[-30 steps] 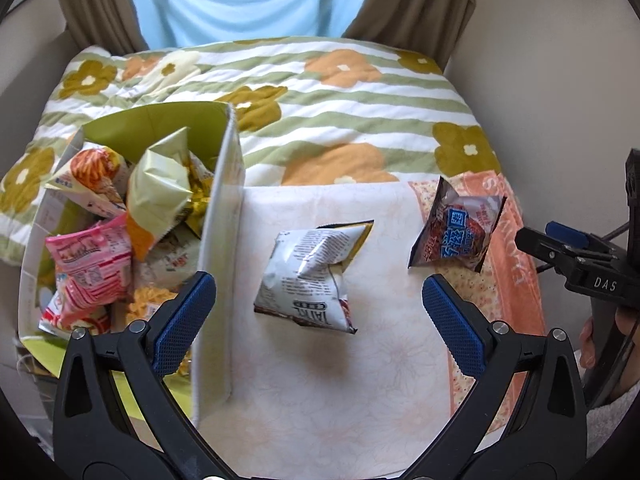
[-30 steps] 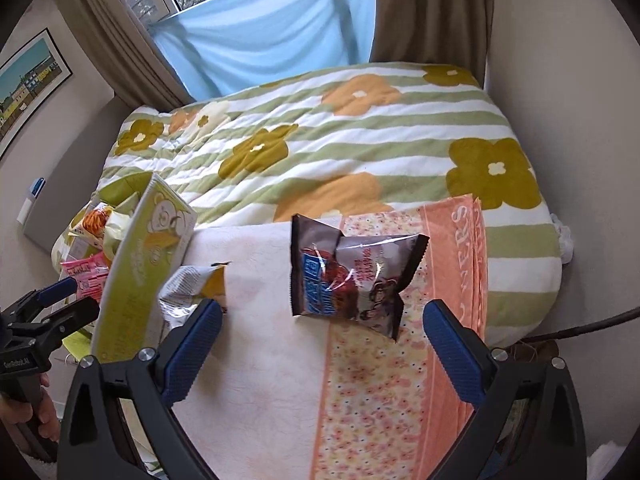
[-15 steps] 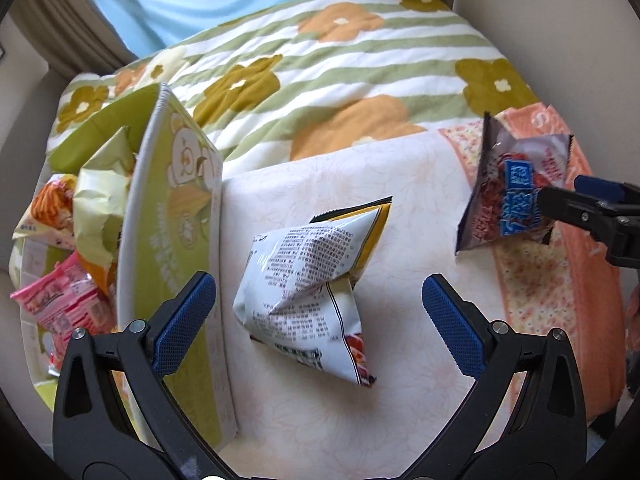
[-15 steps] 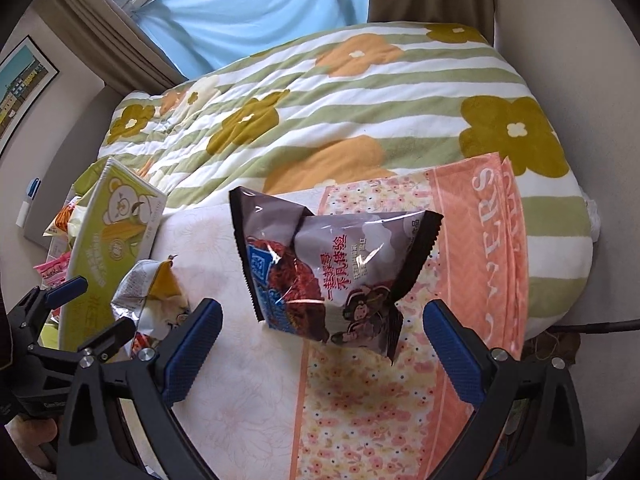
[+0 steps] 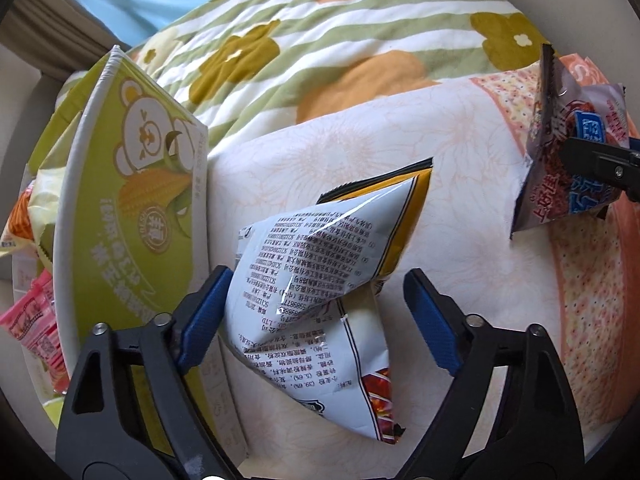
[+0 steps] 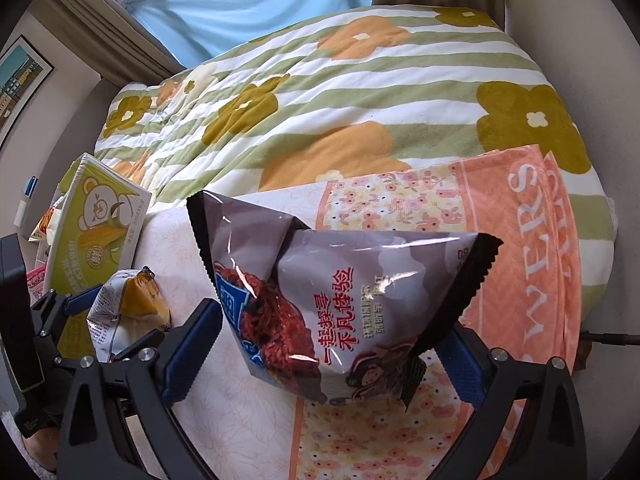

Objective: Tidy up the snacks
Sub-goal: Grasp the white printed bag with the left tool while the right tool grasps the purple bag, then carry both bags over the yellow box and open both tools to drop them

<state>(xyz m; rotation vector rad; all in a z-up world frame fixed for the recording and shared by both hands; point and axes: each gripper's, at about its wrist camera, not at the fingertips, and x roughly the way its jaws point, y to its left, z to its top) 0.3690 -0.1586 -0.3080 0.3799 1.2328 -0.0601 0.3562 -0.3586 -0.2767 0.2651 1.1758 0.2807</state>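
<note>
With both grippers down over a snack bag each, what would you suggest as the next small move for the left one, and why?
Probably let the left gripper finish closing on the white snack bag. The bag already sits between its fingers, which are closing, though a gap shows at the right finger. Once gripped, it can go into the green box alongside.

My left gripper (image 5: 316, 312) points down at a white and yellow snack bag (image 5: 320, 280) lying on a pale floral cloth (image 5: 460, 184), its jaws closing around the bag. A green corn-print box (image 5: 132, 216) of snacks stands at left. At far right, my other gripper (image 5: 600, 164) crosses a purple snack bag (image 5: 560, 136).
</note>
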